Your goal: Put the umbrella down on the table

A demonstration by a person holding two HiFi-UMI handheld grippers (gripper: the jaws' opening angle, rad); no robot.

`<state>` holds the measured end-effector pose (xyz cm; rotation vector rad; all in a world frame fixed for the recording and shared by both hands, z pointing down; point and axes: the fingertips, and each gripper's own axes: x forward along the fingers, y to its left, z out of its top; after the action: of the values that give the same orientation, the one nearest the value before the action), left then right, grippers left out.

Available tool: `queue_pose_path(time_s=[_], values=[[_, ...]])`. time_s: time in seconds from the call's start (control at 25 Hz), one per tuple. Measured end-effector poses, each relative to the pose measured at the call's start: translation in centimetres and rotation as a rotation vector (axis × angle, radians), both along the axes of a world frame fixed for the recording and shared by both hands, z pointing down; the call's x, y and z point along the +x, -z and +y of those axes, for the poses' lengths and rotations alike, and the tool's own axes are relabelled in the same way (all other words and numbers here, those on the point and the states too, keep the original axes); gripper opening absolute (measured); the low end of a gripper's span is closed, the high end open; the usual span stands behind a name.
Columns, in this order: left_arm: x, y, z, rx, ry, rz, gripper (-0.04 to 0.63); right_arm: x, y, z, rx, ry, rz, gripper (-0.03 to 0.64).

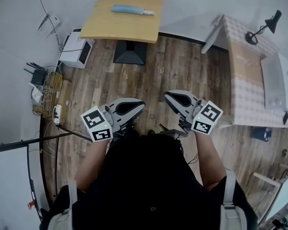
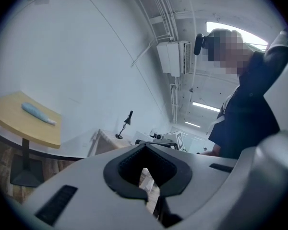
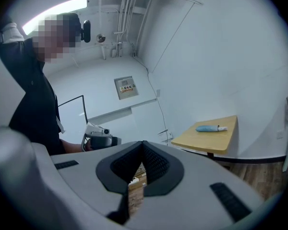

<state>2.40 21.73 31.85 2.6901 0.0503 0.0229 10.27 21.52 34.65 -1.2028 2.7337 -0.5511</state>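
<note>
A folded light-blue umbrella [image 1: 132, 9] with a white handle lies on the small wooden table [image 1: 105, 25] at the far end of the floor. It also shows in the left gripper view, umbrella [image 2: 37, 113] on table [image 2: 19, 126], and in the right gripper view, umbrella [image 3: 211, 128] on table [image 3: 201, 140]. My left gripper [image 1: 138, 104] and right gripper [image 1: 169, 97] are held close to the person's body, tips facing each other, far from the table. Both are shut with nothing between the jaws, as the left gripper [image 2: 145, 150] and right gripper [image 3: 143, 145] show in their own views.
A checked-cloth table [image 1: 245, 80] with a black desk lamp [image 1: 264, 25] stands at the right. A white appliance [image 1: 77, 49] sits on the floor left of the wooden table's base. Routers and cables [image 1: 43, 90] lie along the left wall. Wooden floor [image 1: 182, 61] lies between me and the table.
</note>
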Motion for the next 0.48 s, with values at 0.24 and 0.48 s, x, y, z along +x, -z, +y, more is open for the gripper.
queue_pose_path(time_s=[0.24, 0.48], values=[[0.9, -0.8, 3.5, -0.002, 0.029, -0.048, 0.012, 1.3, -1.9, 3.2, -0.015, 0.016, -0.034, 0.018], [-0.3, -2.0, 6.2, -0.030, 0.056, -0.076, 0.012, -0.9, -2.6, 5.0, -0.009, 0.067, -0.064, 0.018]])
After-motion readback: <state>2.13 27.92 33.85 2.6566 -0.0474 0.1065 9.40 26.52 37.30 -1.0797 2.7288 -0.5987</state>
